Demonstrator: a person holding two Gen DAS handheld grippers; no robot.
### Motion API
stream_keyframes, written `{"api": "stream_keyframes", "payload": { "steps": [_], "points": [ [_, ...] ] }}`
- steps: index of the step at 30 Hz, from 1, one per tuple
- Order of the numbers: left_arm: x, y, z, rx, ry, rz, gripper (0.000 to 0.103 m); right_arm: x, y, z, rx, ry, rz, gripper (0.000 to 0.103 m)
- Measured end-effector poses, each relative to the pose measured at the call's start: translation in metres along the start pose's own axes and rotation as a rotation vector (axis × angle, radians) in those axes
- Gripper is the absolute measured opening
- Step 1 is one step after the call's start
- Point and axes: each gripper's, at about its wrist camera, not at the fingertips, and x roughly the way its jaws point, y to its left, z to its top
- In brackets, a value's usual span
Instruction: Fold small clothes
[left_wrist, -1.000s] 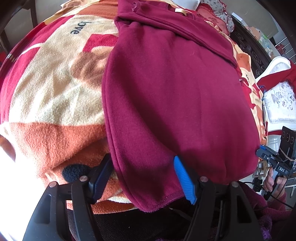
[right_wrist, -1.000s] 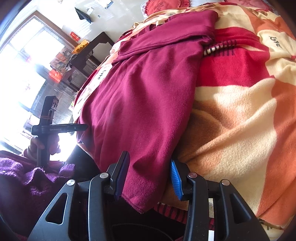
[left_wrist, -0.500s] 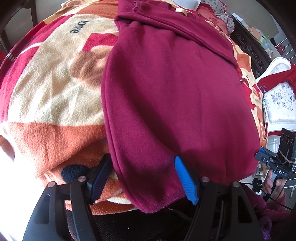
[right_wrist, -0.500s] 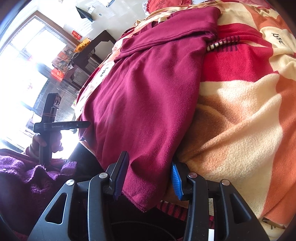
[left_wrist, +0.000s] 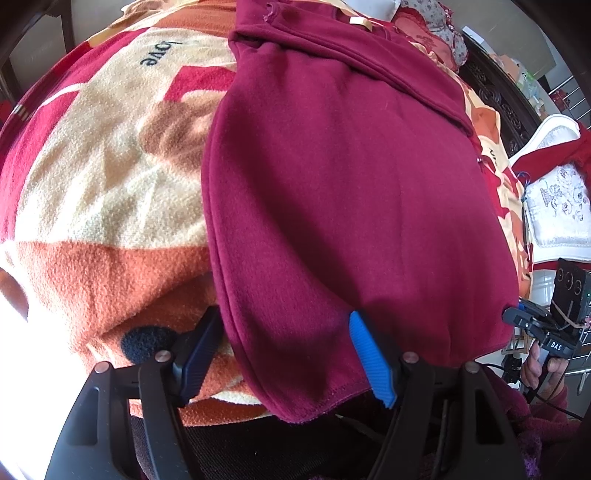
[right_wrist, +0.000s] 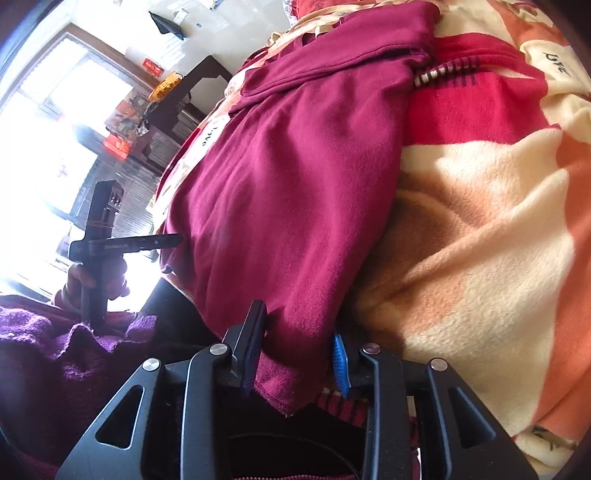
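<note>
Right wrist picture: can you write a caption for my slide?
The right gripper, jaws just closing, pinches the near hem of a maroon garment lying on a fleece blanket.

Right gripper (right_wrist: 297, 354) closing on maroon garment (right_wrist: 295, 177) hem.

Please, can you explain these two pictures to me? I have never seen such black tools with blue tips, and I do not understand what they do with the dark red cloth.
A person holds one hand-held gripper in each hand; a camera on each looks along its two fingers. One picture is from the left hand-held gripper, the other from the right hand-held gripper. A dark red garment lies on a patterned blanket, partly folded at the far end. The left one stands open around the garment's near corner. The right one has just been closing, and its pads now press the other near corner.
</note>
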Motion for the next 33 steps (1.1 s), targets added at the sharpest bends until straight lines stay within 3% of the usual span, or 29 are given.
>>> {"api": "stream_keyframes", "payload": {
  "steps": [1, 3, 4, 8, 15, 22, 25, 33],
  "points": [
    [-0.001, 0.0, 0.0, 0.008, 0.001, 0.002, 0.068, 0.001, 0.002, 0.0, -0.011, -0.003, -0.006, 0.015],
    [-0.002, -0.001, -0.001, 0.027, 0.007, -0.001, 0.05, 0.002, 0.008, 0.001, -0.051, -0.006, -0.031, 0.01],
    [-0.003, -0.001, -0.002, 0.034, 0.01, -0.001, 0.038, 0.001, 0.011, 0.001, -0.068, -0.015, -0.037, 0.0],
    [-0.016, -0.001, -0.004, 0.071, -0.015, 0.001, 0.015, -0.006, 0.021, 0.009, -0.095, -0.057, -0.015, 0.0],
    [-0.047, 0.008, 0.007, 0.068, -0.086, -0.026, 0.01, -0.025, 0.033, 0.031, -0.115, -0.121, 0.053, 0.0],
    [-0.072, 0.011, 0.027, 0.059, -0.163, -0.064, 0.009, -0.048, 0.03, 0.054, -0.085, -0.223, 0.06, 0.0],
    [-0.077, 0.011, 0.045, 0.055, -0.193, -0.075, 0.009, -0.053, 0.027, 0.069, -0.08, -0.271, 0.057, 0.0],
    [-0.094, -0.01, 0.134, 0.108, -0.347, -0.042, 0.009, -0.053, 0.023, 0.144, -0.106, -0.346, -0.08, 0.0]
  ]
}}
